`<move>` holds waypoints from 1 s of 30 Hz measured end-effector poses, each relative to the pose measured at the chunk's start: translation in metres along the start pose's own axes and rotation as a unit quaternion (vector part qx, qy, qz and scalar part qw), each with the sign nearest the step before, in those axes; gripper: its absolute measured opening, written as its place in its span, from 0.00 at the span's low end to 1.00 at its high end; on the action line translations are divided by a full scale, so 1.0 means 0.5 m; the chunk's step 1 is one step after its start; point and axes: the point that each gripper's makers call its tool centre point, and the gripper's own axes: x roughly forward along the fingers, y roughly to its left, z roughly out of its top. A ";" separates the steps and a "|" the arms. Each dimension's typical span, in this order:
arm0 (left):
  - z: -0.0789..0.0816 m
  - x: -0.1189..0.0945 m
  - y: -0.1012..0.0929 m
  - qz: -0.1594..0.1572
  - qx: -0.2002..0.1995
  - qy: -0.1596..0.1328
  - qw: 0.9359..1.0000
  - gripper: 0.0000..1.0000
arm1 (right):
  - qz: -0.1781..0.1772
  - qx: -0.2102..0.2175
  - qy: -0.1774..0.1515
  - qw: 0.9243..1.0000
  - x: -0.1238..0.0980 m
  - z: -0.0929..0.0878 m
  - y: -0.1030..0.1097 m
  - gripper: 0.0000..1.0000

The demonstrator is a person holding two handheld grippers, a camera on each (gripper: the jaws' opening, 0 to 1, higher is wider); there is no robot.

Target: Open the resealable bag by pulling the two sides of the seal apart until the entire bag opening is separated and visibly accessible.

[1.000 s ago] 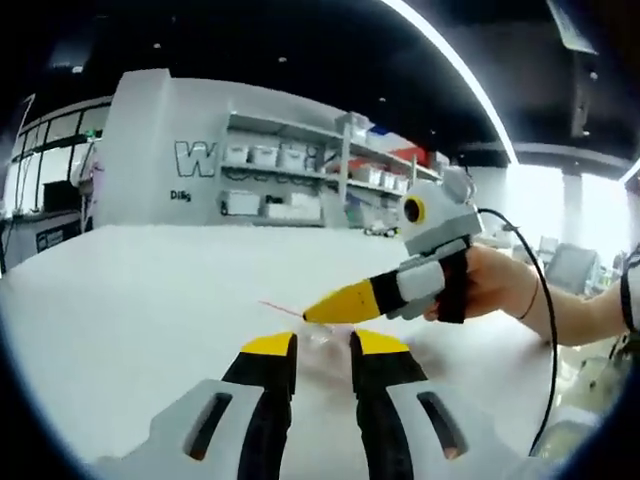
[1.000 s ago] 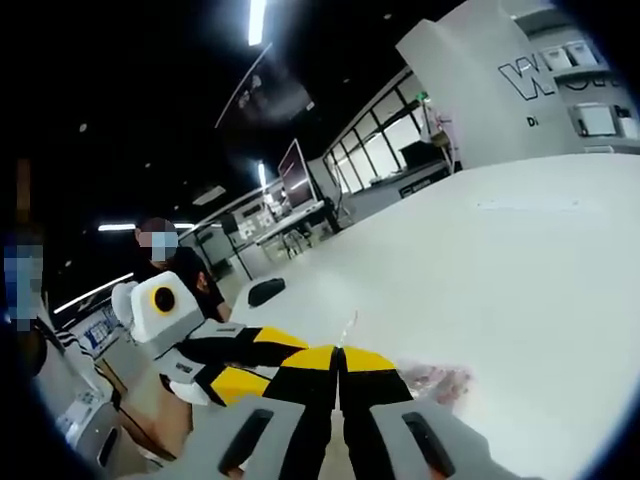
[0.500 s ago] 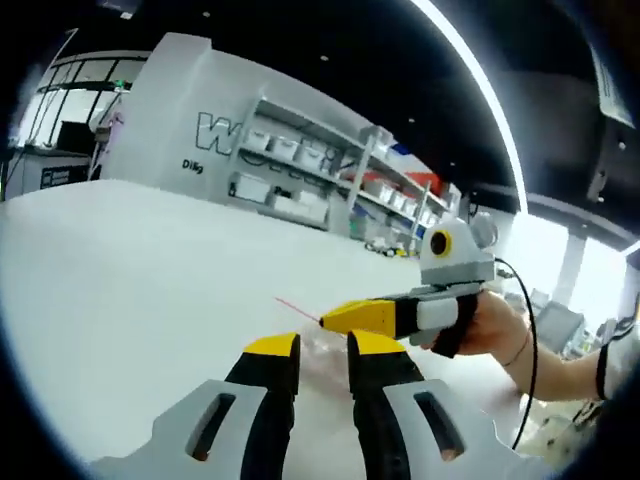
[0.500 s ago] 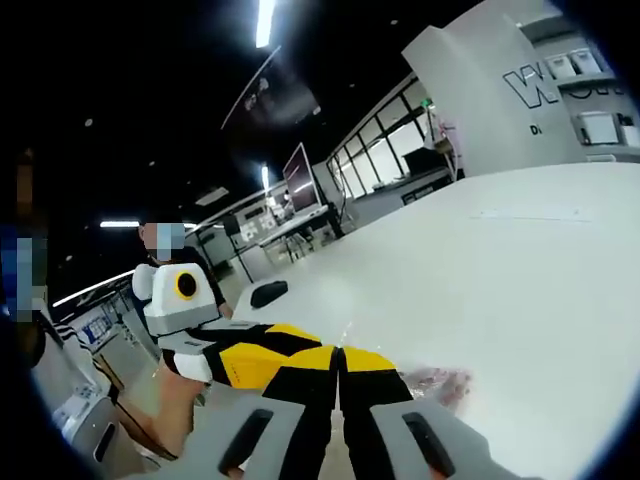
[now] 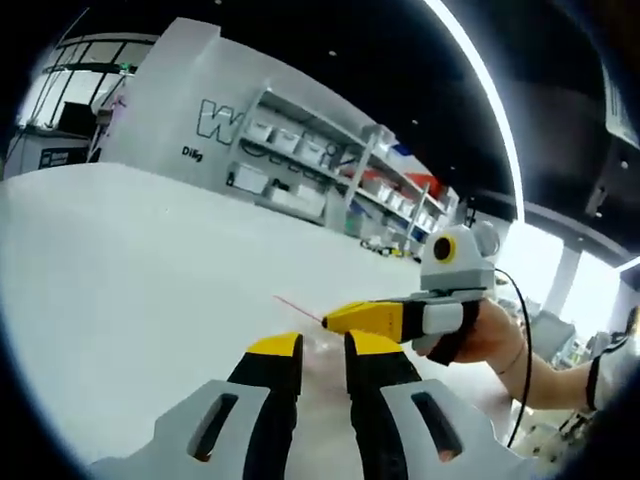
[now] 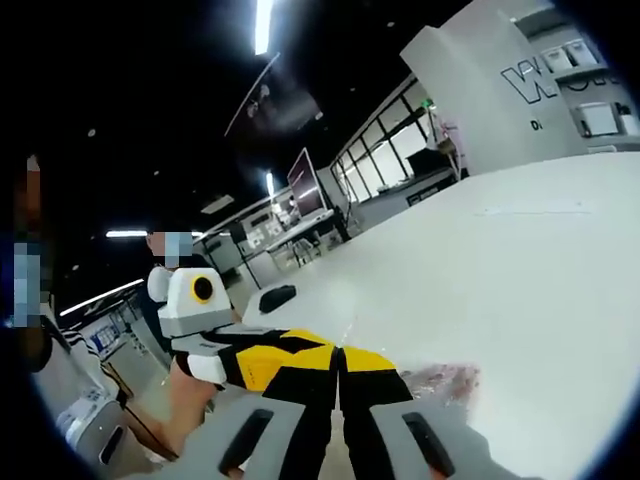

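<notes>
A clear resealable bag hangs over the white table (image 5: 140,250). Its thin red seal line (image 5: 297,309) shows in the left gripper view, and its pinkish contents (image 6: 442,380) in the right gripper view. My right gripper (image 6: 338,352) is shut on the bag's top edge, and a thin strip of film rises just above its tips. It enters the left gripper view from the right as a yellow-tipped right gripper (image 5: 338,318) in a hand (image 5: 490,335). My left gripper (image 5: 322,348) has its jaws a little apart, with bag film between them. The left gripper (image 6: 300,352) lies close beside my right one.
The white table (image 6: 520,260) stretches far ahead. A dark rounded object (image 6: 275,293) lies on it. A white wall with a large W (image 5: 215,120) and shelves of bins (image 5: 300,170) stand at the back. A person (image 6: 185,262) stands behind the left gripper.
Both views have shifted with the hands. My left gripper's jaws stand slightly closer together than a second ago. My right gripper stays shut on the bag.
</notes>
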 end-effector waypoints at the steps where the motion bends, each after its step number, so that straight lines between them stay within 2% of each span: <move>1: 0.001 0.000 -0.001 -0.001 0.000 -0.001 1.000 0.17 | 0.006 0.008 -0.003 1.000 0.000 0.001 0.001 0.00; 6: 0.001 -0.002 -0.005 -0.008 -0.005 0.000 1.000 0.17 | 0.028 0.047 -0.010 0.998 -0.002 0.003 0.001 0.00; 19: 0.000 -0.006 -0.004 -0.006 -0.007 0.001 1.000 0.12 | 0.043 0.055 -0.010 0.998 0.001 0.003 0.016 0.00; 30: 0.000 -0.008 -0.012 -0.020 -0.014 0.002 1.000 0.11 | 0.058 0.071 -0.015 0.996 0.001 0.008 0.011 0.00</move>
